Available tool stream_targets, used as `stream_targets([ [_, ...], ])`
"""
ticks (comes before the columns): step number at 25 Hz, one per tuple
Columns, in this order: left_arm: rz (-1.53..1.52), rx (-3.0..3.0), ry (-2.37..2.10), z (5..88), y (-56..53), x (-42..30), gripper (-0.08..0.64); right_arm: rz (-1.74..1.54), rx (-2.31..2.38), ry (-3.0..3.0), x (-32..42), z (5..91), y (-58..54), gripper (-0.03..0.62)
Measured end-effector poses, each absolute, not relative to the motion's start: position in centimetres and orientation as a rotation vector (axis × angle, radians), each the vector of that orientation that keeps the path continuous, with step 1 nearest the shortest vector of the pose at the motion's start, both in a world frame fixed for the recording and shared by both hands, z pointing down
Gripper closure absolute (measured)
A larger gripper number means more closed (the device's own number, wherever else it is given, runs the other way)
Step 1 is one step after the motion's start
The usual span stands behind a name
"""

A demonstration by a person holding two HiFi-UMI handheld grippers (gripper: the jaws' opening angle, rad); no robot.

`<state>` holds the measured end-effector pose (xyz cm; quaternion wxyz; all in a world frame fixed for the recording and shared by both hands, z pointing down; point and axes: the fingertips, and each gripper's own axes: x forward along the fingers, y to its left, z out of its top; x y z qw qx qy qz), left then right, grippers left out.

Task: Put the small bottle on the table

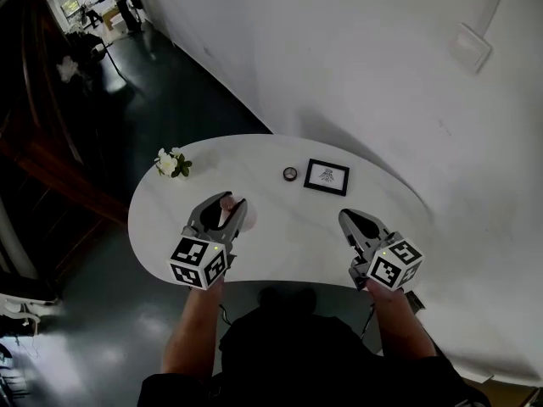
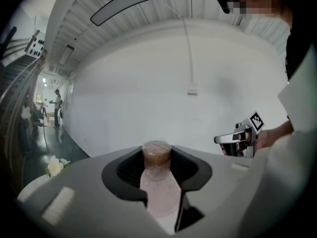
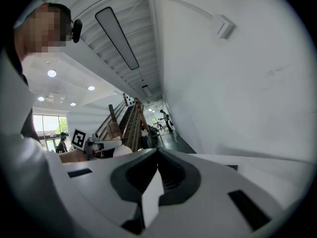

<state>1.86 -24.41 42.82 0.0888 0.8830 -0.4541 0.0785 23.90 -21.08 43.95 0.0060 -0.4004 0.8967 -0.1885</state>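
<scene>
left gripper: The left gripper [image 1: 226,206] sits low and left of centre in the head view. It's closed on the small bottle [image 2: 159,187], with a jaw pressing each side of the pale body.
bottle: The brown cap end points away from the camera in the left gripper view. It hangs over the left part of the white surface [image 1: 280,240]. I can't tell from here whether the base is touching yet.
right gripper: The right gripper [image 3: 157,152] is empty, with its jaws closed tip to tip. It's parked over the right edge of the surface, well apart from the bottle, so I'd leave it there.
step in hand: This looks like the set-down to me, so I'd lower slowly until the bottle's weight is on the surface.
how to do it well: I'd get the bottle's base flat before I ease the jaws apart. Open evenly so neither jaw drags it sideways, then back out along the jaw line rather than lifting across the cap.
landing spot: The patch right under the left gripper looks bare, so there's no need to travel.
farther out: The flower [image 1: 172,164] is up and left, near the surface's rim. The small round thing [image 1: 290,174] and the framed picture [image 1: 327,177] are up and right. All three are far enough off, but I'd still keep any drift away from the flower.
risk: A narrow bottle like this could tip if it's released at a tilt.
</scene>
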Motion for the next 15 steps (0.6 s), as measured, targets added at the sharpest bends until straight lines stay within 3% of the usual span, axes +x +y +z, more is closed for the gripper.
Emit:
stream_targets([
  [15, 0.248, 2.630, -1.287, 45.7, -28.1, -2.7, 0.411, -0.618, -1.257, 2.849, 16.2, 44.6, -24.1, 0.581],
])
